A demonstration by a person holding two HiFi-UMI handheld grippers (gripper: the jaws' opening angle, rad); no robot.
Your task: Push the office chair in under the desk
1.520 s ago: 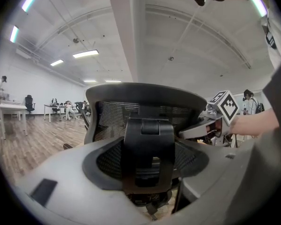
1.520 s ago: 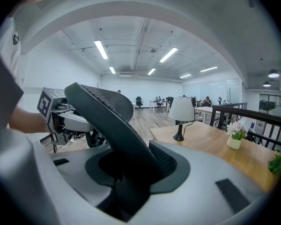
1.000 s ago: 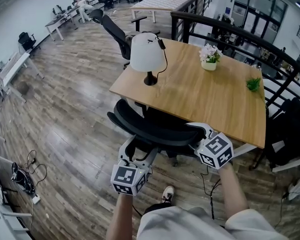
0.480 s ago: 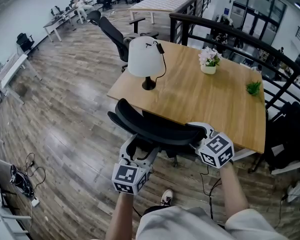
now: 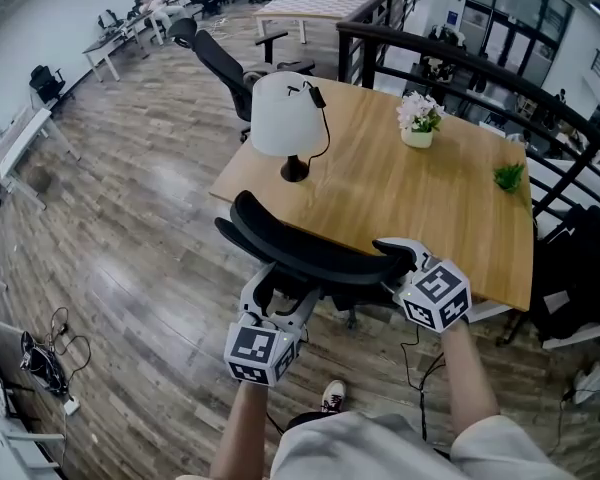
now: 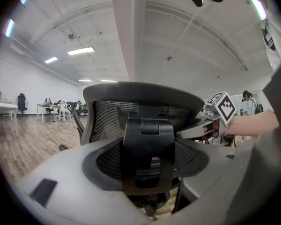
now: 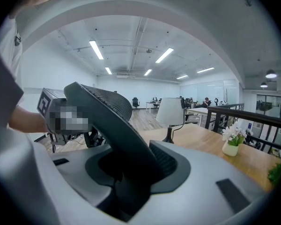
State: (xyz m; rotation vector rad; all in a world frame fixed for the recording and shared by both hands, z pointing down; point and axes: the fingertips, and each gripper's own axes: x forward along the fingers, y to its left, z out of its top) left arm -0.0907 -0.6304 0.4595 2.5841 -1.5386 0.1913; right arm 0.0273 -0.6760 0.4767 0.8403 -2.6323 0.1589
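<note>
The black mesh office chair [image 5: 310,253] stands at the near edge of the wooden desk [image 5: 430,208], with its seat under the desk top. My left gripper [image 5: 280,288] is shut on the black spine bracket [image 6: 147,149] behind the backrest. That bracket fills the space between the jaws of the left gripper [image 6: 147,165]. My right gripper [image 5: 398,260] is shut on the right edge of the backrest [image 7: 107,121], and in the right gripper view that edge runs down between the jaws of the right gripper [image 7: 131,172].
On the desk stand a white lamp [image 5: 282,118], a pot of flowers [image 5: 418,118] and a small green plant [image 5: 508,176]. A black railing [image 5: 460,63] runs behind the desk and another chair [image 5: 225,63] stands beyond it. Cables [image 5: 45,353] lie on the floor at left.
The chair back has edged slightly forward toward the desk, with both grippers moving along on it. Neither grip has changed.
</note>
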